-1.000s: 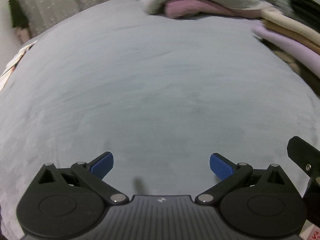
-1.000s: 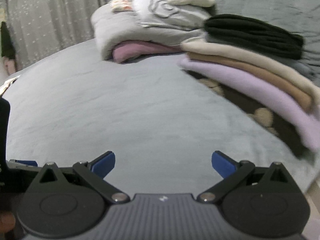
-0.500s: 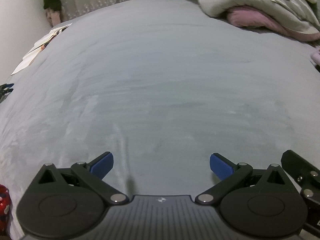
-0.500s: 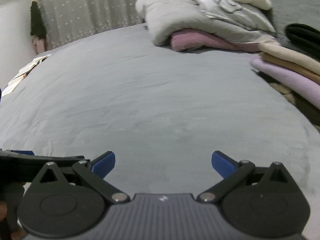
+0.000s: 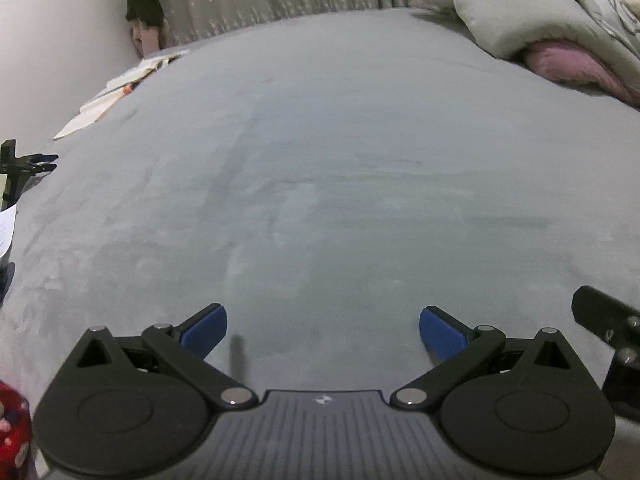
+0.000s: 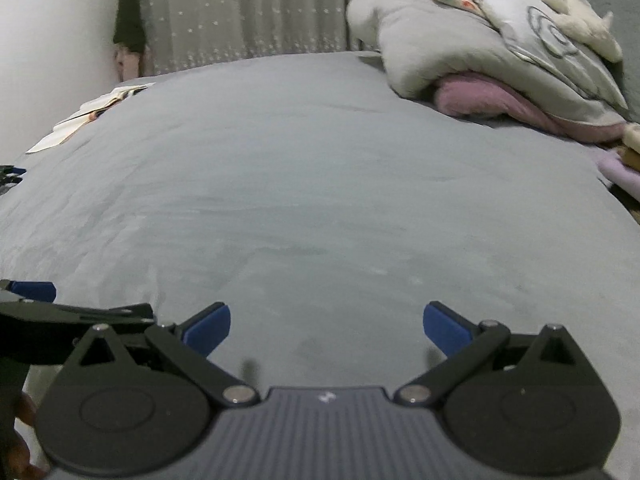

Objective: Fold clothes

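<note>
Clothes, a pale grey and pink heap [image 6: 500,68], lie far ahead to the right of both grippers' wide-apart empty jaws; bare grey bedspread [image 5: 320,160] between, white papers [image 5: 108,100] far ahead left

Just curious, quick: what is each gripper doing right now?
Left gripper: open, holding nothing.
Right gripper: open, holding nothing.
</note>
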Demonstrator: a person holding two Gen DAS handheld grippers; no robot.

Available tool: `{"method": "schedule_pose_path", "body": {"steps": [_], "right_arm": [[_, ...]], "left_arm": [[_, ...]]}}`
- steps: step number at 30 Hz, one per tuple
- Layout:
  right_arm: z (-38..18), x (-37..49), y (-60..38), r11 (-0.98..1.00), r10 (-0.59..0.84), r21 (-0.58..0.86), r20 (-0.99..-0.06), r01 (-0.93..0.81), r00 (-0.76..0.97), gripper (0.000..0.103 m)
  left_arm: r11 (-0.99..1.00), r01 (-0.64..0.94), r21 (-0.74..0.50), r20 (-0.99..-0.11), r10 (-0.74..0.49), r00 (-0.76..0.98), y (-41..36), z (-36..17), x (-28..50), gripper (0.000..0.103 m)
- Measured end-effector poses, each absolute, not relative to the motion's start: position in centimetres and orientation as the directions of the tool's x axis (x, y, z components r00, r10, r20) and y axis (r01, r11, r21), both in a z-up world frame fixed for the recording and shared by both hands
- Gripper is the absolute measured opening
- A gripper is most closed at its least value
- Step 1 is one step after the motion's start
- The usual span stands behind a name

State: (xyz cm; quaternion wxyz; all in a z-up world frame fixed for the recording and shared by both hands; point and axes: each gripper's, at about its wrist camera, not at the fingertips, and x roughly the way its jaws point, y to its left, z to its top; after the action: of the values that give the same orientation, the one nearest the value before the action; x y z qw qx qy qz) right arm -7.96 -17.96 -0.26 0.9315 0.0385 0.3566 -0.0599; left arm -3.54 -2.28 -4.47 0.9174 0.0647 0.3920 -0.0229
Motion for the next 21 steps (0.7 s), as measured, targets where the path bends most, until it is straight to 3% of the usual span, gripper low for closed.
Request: {"method": "schedule_pose_path", "body": {"steps": [6, 10, 16, 21], "right_arm": [[-1.8, -6.2, -17.1, 0.993, -0.084, 0.008, -0.646, 0.116, 0.759, 0.103], [-2.8, -5.0, -16.5, 0.995, -0.083, -0.007, -0.630, 0.101, 0.772, 0.103], [-3.8, -3.8, -17.0, 0.992, -0.106, -0.013, -0.623, 0.125, 0.775, 0.103], [-4.0, -3.0, -17.1, 0.992, -0.103, -0.010, -0.622, 0.123, 0.777, 0.103]], "left_arm": [[0.996, 0.089, 0.023, -0.678, -0.049, 0.734, 0.3, -5.1, -2.9, 0.103], [0.998, 0.054, 0.043, -0.605, -0.017, 0.796, 1.8, -5.5, -2.7, 0.103], [0.998, 0.046, -0.034, -0.610, -0.057, 0.791, 3.6, -6.4, -0.8, 0.103], [0.995, 0.100, -0.013, -0.612, -0.087, 0.786, 2.9, -6.9, -0.4, 0.103]]}}
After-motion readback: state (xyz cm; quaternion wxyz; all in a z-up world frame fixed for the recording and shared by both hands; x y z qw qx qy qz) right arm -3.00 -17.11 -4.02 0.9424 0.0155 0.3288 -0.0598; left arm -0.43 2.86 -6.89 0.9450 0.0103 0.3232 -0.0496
